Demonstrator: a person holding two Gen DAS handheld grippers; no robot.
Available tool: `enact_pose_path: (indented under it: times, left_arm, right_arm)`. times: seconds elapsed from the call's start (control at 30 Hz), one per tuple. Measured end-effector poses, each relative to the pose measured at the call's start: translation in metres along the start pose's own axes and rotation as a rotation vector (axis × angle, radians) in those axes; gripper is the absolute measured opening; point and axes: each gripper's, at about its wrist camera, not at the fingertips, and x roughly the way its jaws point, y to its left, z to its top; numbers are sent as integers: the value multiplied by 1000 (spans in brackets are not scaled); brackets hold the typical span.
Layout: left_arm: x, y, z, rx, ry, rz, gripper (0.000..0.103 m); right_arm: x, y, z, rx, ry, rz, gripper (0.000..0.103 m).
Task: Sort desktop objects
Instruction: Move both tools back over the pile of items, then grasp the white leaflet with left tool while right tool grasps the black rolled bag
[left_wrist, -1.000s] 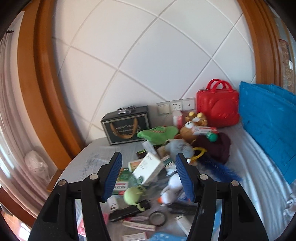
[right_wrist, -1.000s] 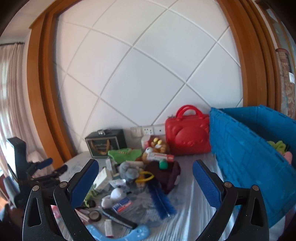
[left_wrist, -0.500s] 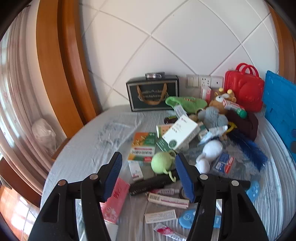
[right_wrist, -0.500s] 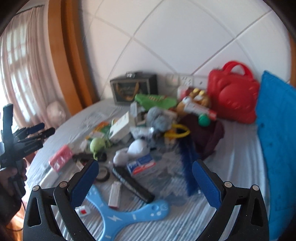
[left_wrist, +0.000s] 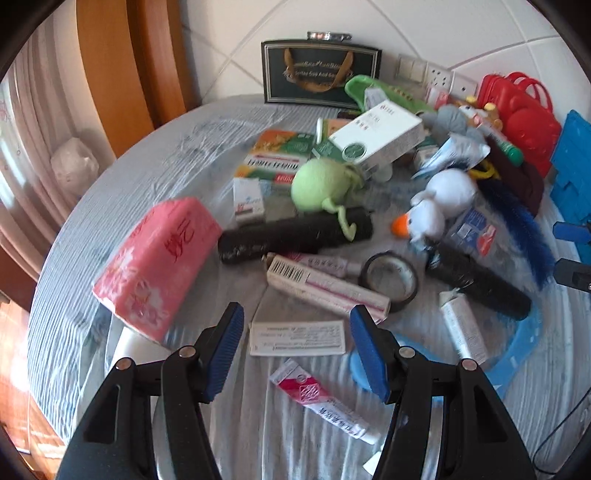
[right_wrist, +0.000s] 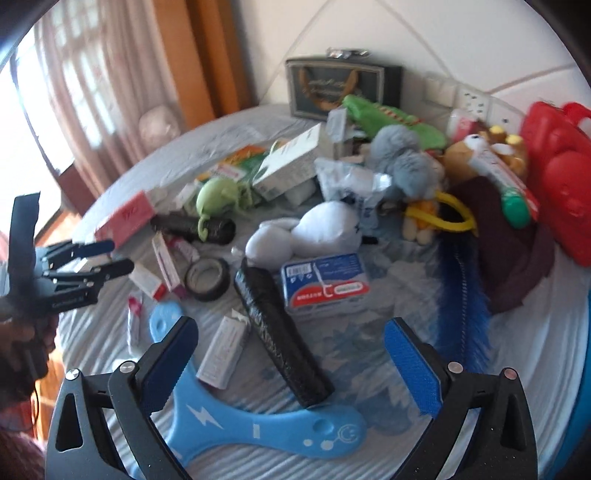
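The desktop objects are nearly all unsorted, heaped on the round worktop (left_wrist: 122, 155), so by my reading you are at the very start. Take the black tape ring (left_wrist: 389, 275) as your landmark.

Largest first: the blue crate (left_wrist: 572, 162) stands at the far right edge, well apart from the ring; what it holds cannot be seen here. The red case (left_wrist: 524, 107) sits beyond the ring to the right, against the wall, and the dark gift bag (left_wrist: 321, 72) stands far behind the ring at the wall. The pink tissue pack (left_wrist: 159, 262) lies left of the ring, tilted. The white box (left_wrist: 376, 138) rests on the pile behind the ring, with the green soft toy (left_wrist: 321, 184) just in front of it and the white plush duck (left_wrist: 439, 203) just behind the ring to the right. One black tube (left_wrist: 295, 234) lies left of and behind the ring, another (left_wrist: 480, 282) just to its right. The long barcoded carton (left_wrist: 325, 290) touches the ring's left side. The flat white packet (left_wrist: 297, 338) lies nearer you than the ring, and the small red-and-white tube (left_wrist: 321, 400) nearer again.

Your left tongs (left_wrist: 295, 347) are spread and hold nothing, poised over the flat white packet. Your right tongs (right_wrist: 291, 362) are also spread wide and empty, above the black tube and the blue boomerang-shaped toy (right_wrist: 266, 424).

Everything remains to be picked and placed.
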Motion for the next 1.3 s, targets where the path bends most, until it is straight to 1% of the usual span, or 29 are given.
enact_pose_path:
  times: [0.07, 0.1, 0.17, 0.2, 0.3, 0.37, 0.4, 0.47, 0.5, 0.57, 0.6, 0.67, 0.73, 0.8, 0.87, 0.93, 0.97, 1.03, 1.07, 1.1, 1.17, 1.2, 1.23, 1.3]
  left_arm:
    - [9, 2, -4, 5, 34, -21, 59]
    - [13, 1, -5, 49, 43, -46, 59]
    - [17, -5, -8, 182, 33, -44, 59]
    - [21, -8, -8, 264, 44, -54, 59]
    - [26, -8, -9, 475, 76, -147, 59]
    - [29, -4, -5, 577, 125, -238, 59]
    - [32, -1, -3, 621, 139, -265, 59]
    - [39, 5, 1, 687, 188, -328, 59]
    - [41, 7, 3, 724, 185, -340, 59]
    - [48, 13, 7, 759, 239, -400, 59]
    - [50, 15, 8, 782, 251, -423, 59]
    - [52, 15, 6, 848, 262, -441, 59]
    - [53, 18, 6, 902, 269, -483, 59]
    - [54, 19, 10, 950, 258, -498, 57]
    - [55, 21, 14, 976, 242, -510, 55]
    - [60, 23, 19, 971, 238, -538, 55]
    - [61, 23, 19, 960, 228, -557, 54]
    - [59, 22, 17, 966, 208, -561, 53]
    - [57, 20, 15, 980, 196, -561, 46]
    - [55, 19, 14, 981, 196, -569, 43]
    - [52, 17, 11, 979, 196, -577, 35]
    - [50, 17, 9, 982, 197, -581, 34]
    - [48, 17, 7, 986, 196, -585, 31]
    - [46, 19, 6, 955, 200, -603, 31]
  right_arm:
    - [10, -1, -2, -30, 16, 35, 102]
    - [15, -1, -2, -38, 26, 52, 102]
    - [23, -3, -2, -34, 39, 76, 102]
    - [27, -4, -2, -27, 47, 89, 101]
    - [34, -7, -1, -12, 56, 104, 101]
    - [37, -9, 0, -1, 63, 107, 101]
    - [38, -9, 0, 9, 68, 106, 101]
    - [38, -10, -1, 21, 76, 95, 101]
    - [39, -10, -2, 27, 82, 88, 100]
    - [39, -10, -5, 33, 95, 80, 97]
    - [39, -9, -6, 33, 103, 73, 94]
    - [41, -9, -8, 41, 122, 69, 89]
    - [43, -8, -8, 44, 137, 54, 82]
    - [47, -5, -7, 38, 150, 41, 80]
    - [53, -1, -7, 16, 168, 37, 77]
    - [60, 5, -7, -11, 196, 41, 71]
    - [63, 8, -6, -24, 210, 44, 70]
    - [70, 12, -6, -53, 239, 28, 62]
    - [74, 14, -6, -67, 257, 29, 59]
    - [77, 15, -6, -76, 270, 29, 53]
    - [84, 14, -8, -82, 294, 28, 52]
    - [87, 12, -8, -81, 305, 28, 47]
    - [90, 11, -9, -80, 312, 26, 41]
    - [95, 8, -9, -70, 328, 33, 41]
